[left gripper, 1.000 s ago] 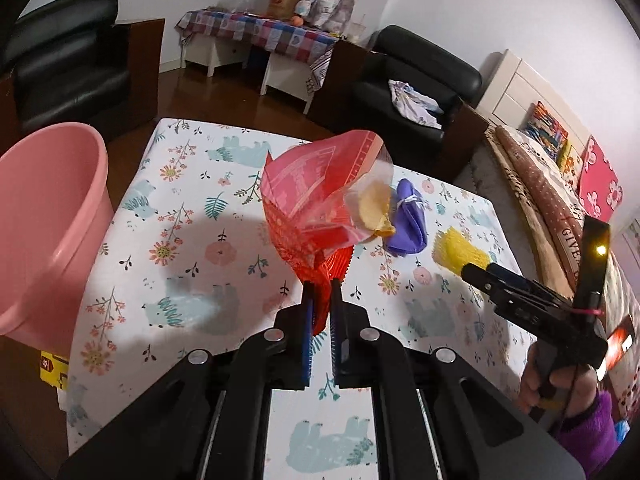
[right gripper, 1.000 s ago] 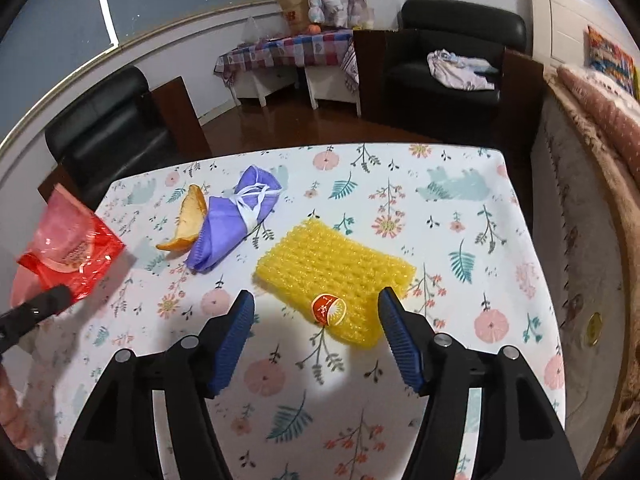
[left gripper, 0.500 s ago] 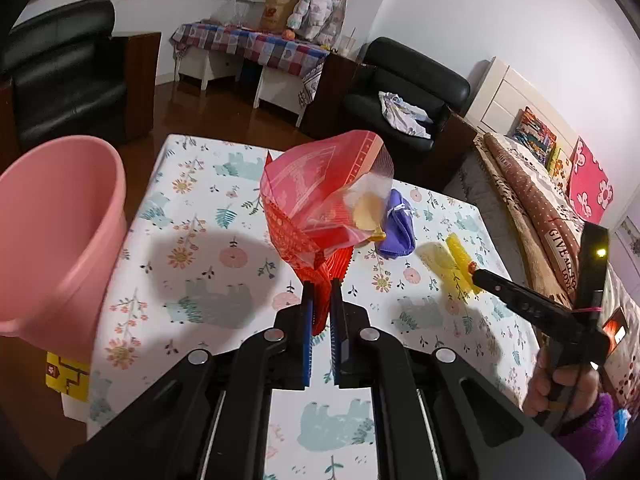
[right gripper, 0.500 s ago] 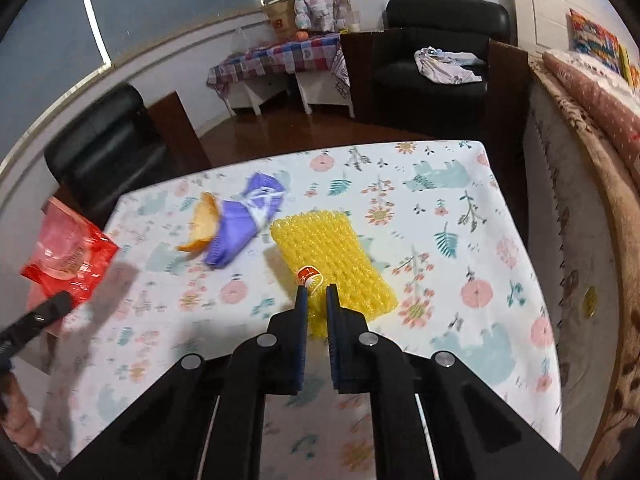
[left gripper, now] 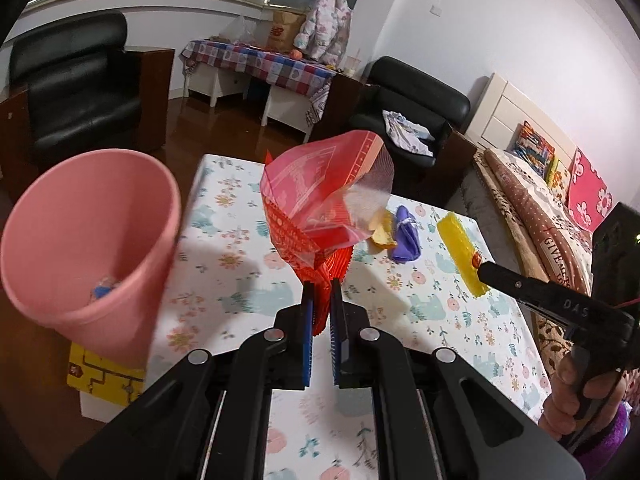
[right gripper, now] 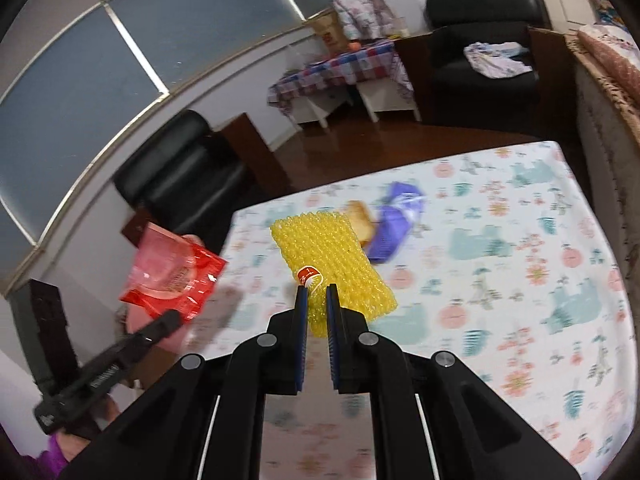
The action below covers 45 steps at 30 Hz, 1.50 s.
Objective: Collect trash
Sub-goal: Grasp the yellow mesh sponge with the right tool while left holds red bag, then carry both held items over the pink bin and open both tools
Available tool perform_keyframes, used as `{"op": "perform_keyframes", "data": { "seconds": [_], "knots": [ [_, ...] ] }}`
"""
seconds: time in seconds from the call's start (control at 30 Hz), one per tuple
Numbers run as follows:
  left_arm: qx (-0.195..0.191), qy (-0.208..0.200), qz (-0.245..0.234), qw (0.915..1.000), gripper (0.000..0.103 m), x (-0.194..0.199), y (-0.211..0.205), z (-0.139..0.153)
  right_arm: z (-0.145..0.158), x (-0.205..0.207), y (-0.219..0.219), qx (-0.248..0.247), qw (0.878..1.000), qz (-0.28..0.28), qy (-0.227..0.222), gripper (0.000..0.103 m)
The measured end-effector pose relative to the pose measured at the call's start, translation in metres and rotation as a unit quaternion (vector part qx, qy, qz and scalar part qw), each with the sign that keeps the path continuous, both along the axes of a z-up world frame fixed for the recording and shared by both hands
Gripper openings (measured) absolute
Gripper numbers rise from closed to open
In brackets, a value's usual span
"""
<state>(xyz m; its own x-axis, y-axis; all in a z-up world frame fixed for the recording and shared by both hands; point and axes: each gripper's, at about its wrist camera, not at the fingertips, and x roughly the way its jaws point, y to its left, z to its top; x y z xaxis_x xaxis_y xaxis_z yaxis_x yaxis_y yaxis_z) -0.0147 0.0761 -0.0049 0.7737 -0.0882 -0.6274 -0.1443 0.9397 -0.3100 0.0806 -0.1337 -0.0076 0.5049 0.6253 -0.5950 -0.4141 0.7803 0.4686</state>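
Note:
My left gripper (left gripper: 320,292) is shut on a red plastic bag (left gripper: 320,208) and holds it in the air over the table, to the right of the pink bin (left gripper: 88,240). The bag also shows in the right wrist view (right gripper: 172,276). My right gripper (right gripper: 316,296) is shut on a yellow foam net (right gripper: 332,268) and has it lifted off the table; the net also shows in the left wrist view (left gripper: 460,252). A purple wrapper (right gripper: 392,228) and an orange peel (right gripper: 360,216) lie on the floral tablecloth (right gripper: 500,280).
The pink bin stands at the table's left edge with small bits of trash inside, above a yellow box (left gripper: 104,372). Black armchairs (left gripper: 76,88) and a checked side table (left gripper: 260,60) stand beyond the table. A bed (left gripper: 540,208) runs along the right.
My right gripper shut on the yellow foam net and lifted it off the table. My left gripper with the red bag moved back and left, so the pink bin is closer.

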Motion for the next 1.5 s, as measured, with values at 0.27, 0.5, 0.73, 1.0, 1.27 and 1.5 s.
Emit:
{"op": "perform_keyframes", "data": {
  "seconds": [0.27,0.5,0.73,1.0,1.27,1.5],
  "knots": [
    [0.000,-0.015,0.033,0.9993,0.006,-0.026,0.034,0.013,0.022,-0.010,0.054,0.028,0.998,0.049,0.002,0.009],
    [0.011,-0.018,0.076,0.9969,0.006,-0.043,0.070,0.020,0.039,-0.019,0.113,0.039,0.993,0.108,-0.002,0.009],
    [0.025,-0.001,0.114,0.9931,0.006,-0.051,0.105,0.014,0.040,-0.026,0.182,0.039,0.985,0.167,0.013,0.009],
    [0.043,0.028,0.145,0.9881,0.006,-0.050,0.135,0.000,0.017,-0.023,0.242,0.029,0.979,0.194,0.050,0.009],
    [0.049,0.043,0.158,0.9852,0.011,-0.045,0.152,-0.009,-0.006,-0.014,0.273,0.004,0.978,0.200,0.064,0.010],
    [0.045,0.051,0.152,0.9860,0.044,-0.046,0.156,-0.016,-0.016,-0.009,0.276,0.001,0.978,0.198,0.068,0.029]
  ]
}}
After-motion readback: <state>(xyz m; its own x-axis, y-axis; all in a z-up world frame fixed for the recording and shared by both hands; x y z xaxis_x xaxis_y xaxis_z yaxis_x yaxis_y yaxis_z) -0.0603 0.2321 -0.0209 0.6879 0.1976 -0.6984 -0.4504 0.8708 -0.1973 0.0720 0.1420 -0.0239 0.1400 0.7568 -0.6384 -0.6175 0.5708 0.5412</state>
